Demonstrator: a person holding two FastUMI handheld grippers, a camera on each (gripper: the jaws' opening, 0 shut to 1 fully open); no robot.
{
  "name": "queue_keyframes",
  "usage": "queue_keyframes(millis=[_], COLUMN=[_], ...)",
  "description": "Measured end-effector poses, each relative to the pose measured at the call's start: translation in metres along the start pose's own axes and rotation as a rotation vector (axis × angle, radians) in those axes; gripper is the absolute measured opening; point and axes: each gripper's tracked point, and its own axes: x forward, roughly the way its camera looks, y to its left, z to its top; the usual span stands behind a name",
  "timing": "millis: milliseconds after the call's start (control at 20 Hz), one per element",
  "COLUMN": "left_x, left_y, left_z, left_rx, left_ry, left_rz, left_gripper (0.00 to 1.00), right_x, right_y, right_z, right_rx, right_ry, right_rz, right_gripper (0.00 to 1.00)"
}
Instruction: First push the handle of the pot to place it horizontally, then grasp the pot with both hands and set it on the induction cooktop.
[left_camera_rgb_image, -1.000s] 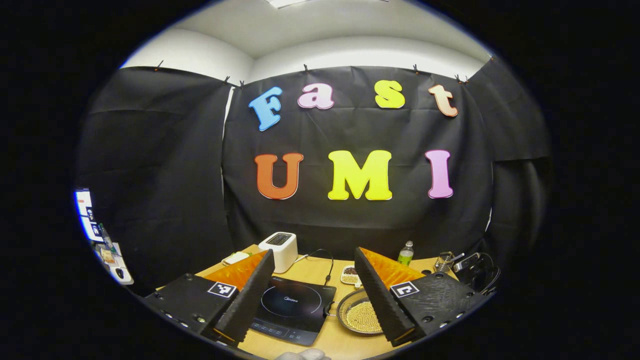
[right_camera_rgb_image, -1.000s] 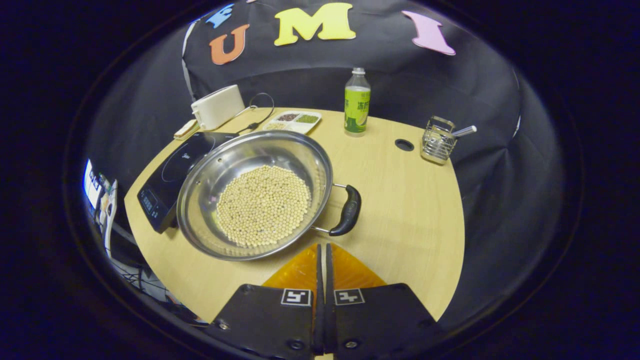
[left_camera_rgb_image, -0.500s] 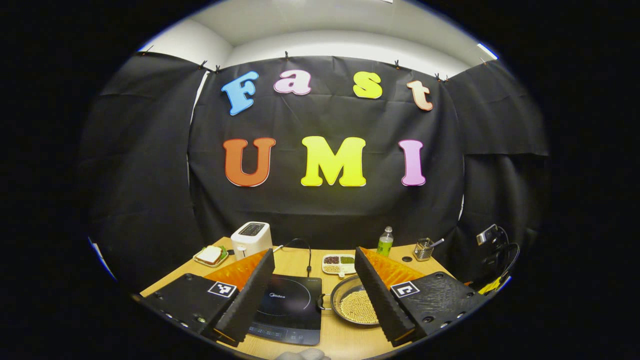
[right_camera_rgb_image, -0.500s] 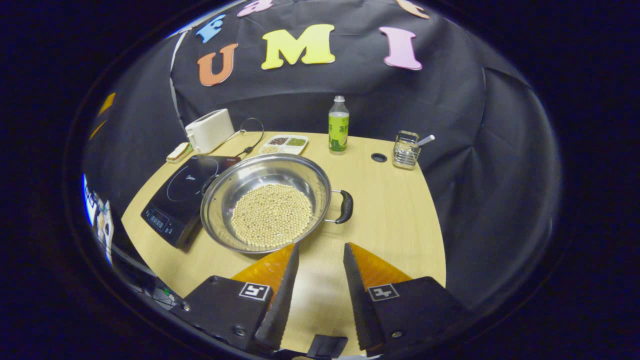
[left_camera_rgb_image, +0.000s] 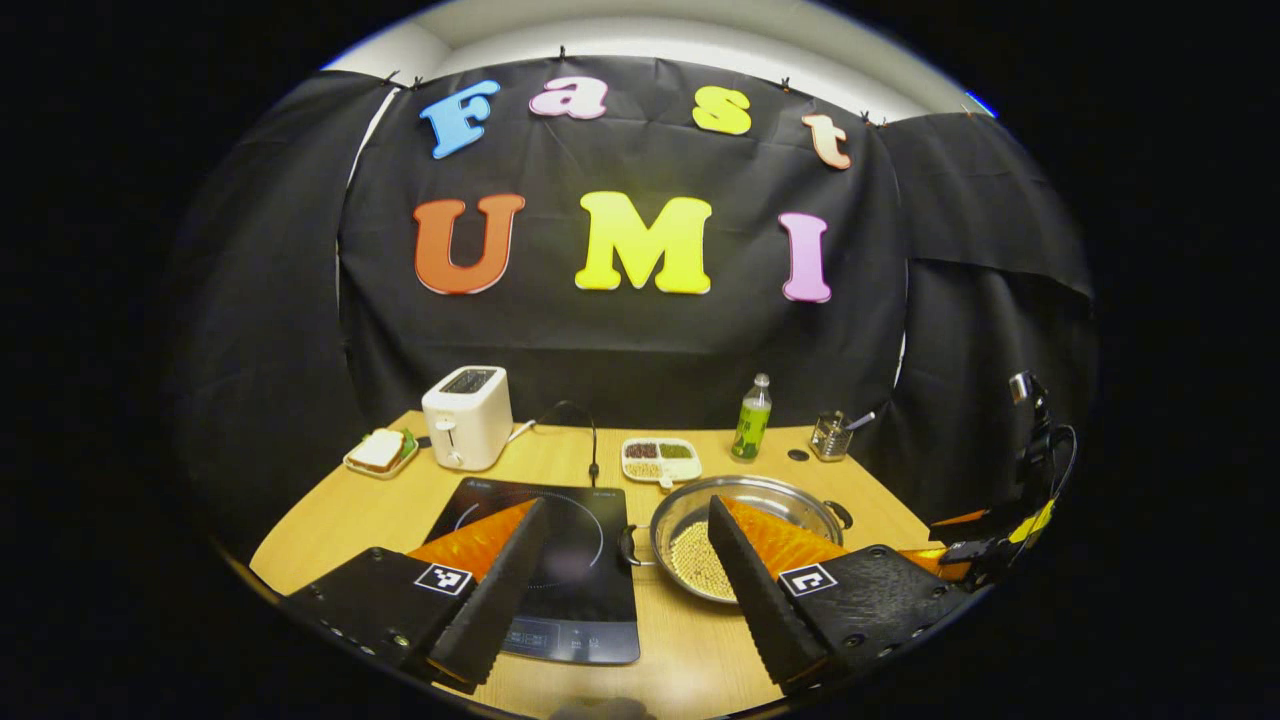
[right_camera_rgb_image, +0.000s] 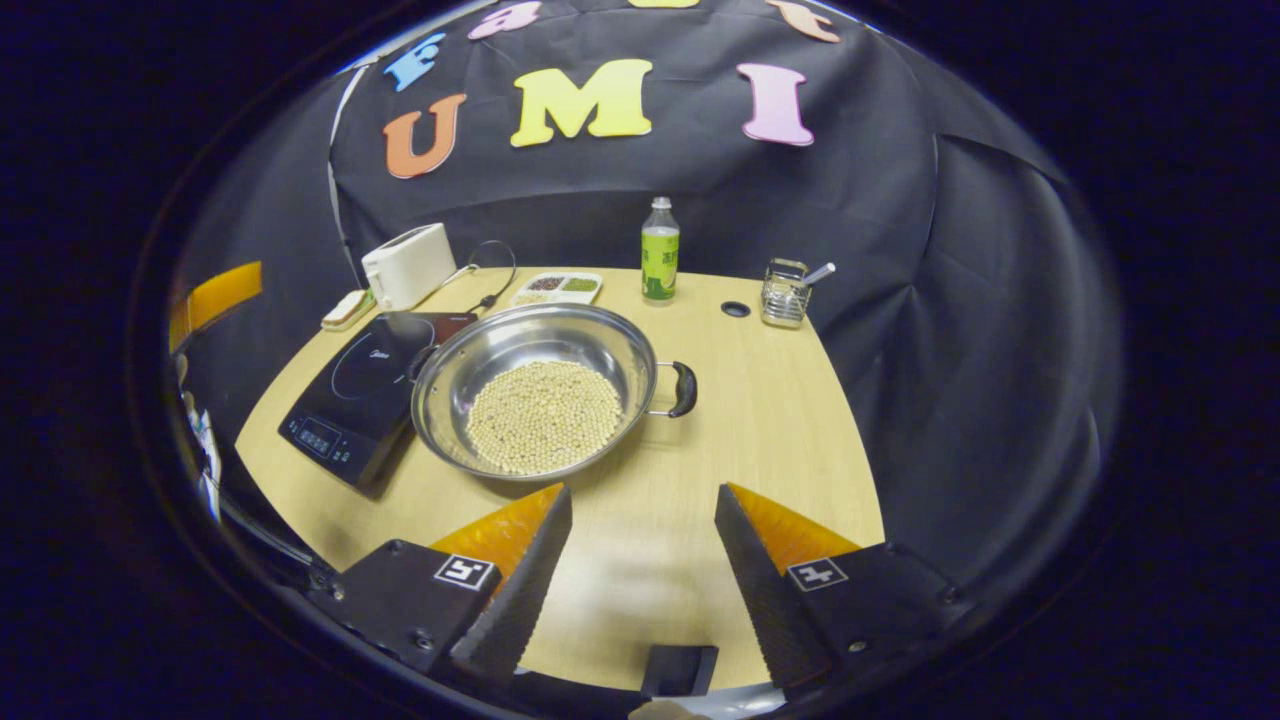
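We see a light wooden table (right_camera_rgb_image: 780, 440) walled by black cloth. On it a steel pot (right_camera_rgb_image: 535, 400) of pale beans sits just right of a black induction cooktop (right_camera_rgb_image: 355, 395), its two handles lying left to right. The right gripper (right_camera_rgb_image: 640, 500) hovers near the pot's front rim, fingers spread wide and empty. The left gripper (left_camera_rgb_image: 628, 512) hangs wide open, empty, above cooktop and pot. Behind stand a toaster (right_camera_rgb_image: 408, 265) and a bottle (right_camera_rgb_image: 659, 250).

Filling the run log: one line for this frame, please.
left gripper: open, holding nothing | right gripper: open, holding nothing | pot: on table, beside induction cooktop, not on it | beans in pot
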Motion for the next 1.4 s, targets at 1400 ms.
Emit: queue_keyframes(millis=[1400], left_x=[0.185], left_y=[-0.005], left_z=[-0.137], left_rx=[0.077], left_ry=[0.462], left_rz=[0.157], left_gripper=[0.71], right_x=[0.189], right_y=[-0.018], right_z=[0.035], right_rx=[0.074], right_ry=[0.267], right_rz=[0.091], right_gripper=[0.69])
